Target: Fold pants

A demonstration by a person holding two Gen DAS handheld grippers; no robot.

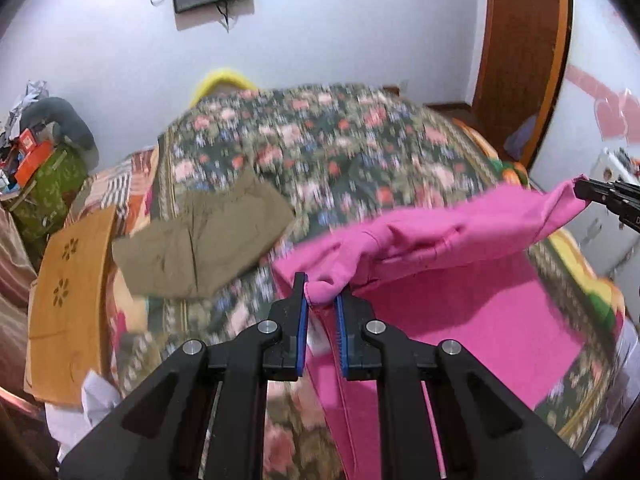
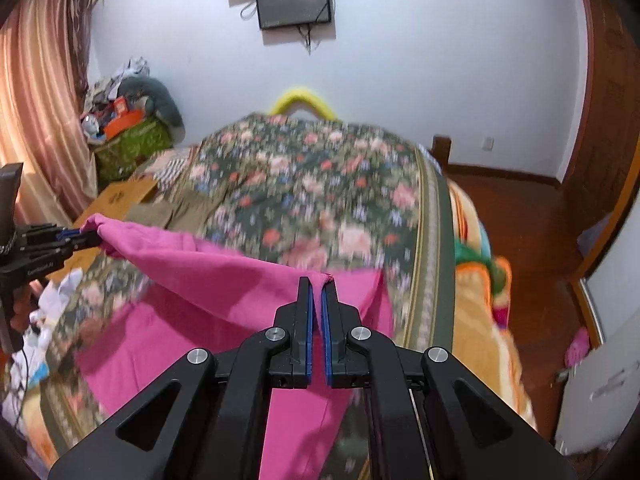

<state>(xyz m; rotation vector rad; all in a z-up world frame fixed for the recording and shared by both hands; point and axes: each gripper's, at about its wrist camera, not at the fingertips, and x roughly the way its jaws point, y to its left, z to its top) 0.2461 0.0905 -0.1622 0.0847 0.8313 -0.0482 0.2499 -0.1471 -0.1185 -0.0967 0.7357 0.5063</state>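
Observation:
Pink pants (image 1: 460, 240) hang lifted above a bed with a flowered cover (image 1: 320, 148), stretched between both grippers. My left gripper (image 1: 322, 294) is shut on a bunched corner of the pink fabric. In the right wrist view my right gripper (image 2: 319, 286) is shut on the other corner of the pink pants (image 2: 224, 280). The lower part of the pants lies flat on the bed under the lifted edge. Each view shows the other gripper at its side edge: the right gripper (image 1: 580, 190) and the left gripper (image 2: 94, 239), both pinching the cloth.
Olive-brown folded pants (image 1: 200, 248) lie on the bed's left part. A cardboard sheet (image 1: 68, 292) lies at the left bed edge, with a cluttered green box (image 1: 52, 192) behind it. A curtain (image 2: 36, 112) hangs left; wooden floor (image 2: 532, 232) and a door (image 1: 524, 52) lie right.

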